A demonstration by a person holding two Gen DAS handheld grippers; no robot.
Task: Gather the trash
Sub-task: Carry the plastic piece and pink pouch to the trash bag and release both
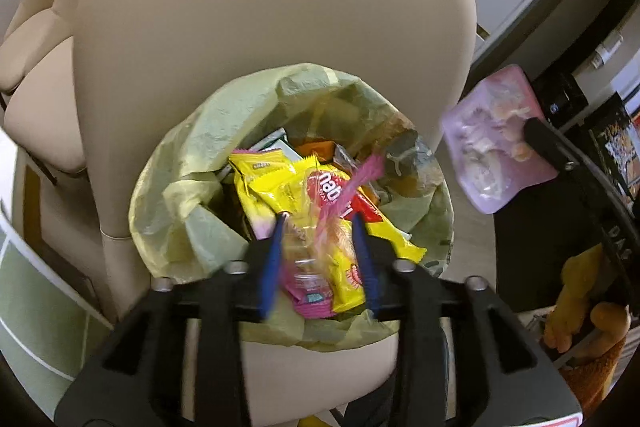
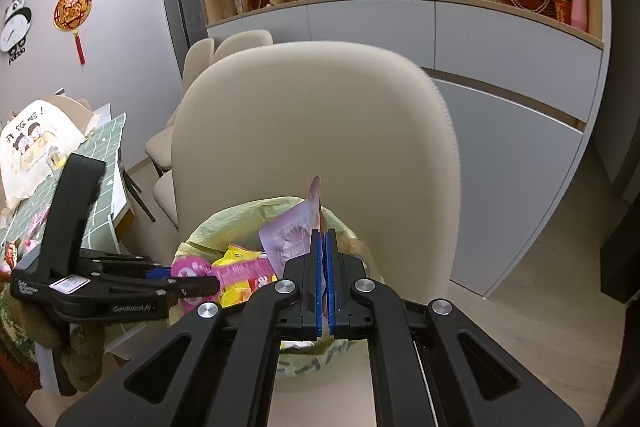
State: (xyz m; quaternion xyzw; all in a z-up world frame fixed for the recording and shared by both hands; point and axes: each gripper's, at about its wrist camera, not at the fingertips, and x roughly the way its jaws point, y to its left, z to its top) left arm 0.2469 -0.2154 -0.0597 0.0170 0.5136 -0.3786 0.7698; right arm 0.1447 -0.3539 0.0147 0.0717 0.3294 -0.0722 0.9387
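While the left gripper (image 1: 320,223) hangs low in the frame over the mouth of the trash bin (image 1: 160,211), its blue pads stand partly apart with a clear pink-edged wrapper (image 1: 320,247) loose between them, blurred and not visibly pinched; this looks like a release straight above the opening, so the piece lands inside. Below it, at the centre of the left wrist view, yellow snack packets (image 1: 264,187) and a red one already fill the bin's pale green liner, which puts the collecting well along. In the right wrist view the right gripper (image 2: 325,239) sits at lower centre, pads pressed together on a thin lilac pouch (image 2: 288,235) held upright over the bin's rim, probably waiting its turn to drop. Behind the bin rises the back of a beige chair (image 2: 312,131), on whose seat the bin appears to rest. Furthest off, at the top of that frame, stands a cabinet with shelves (image 2: 400,23).
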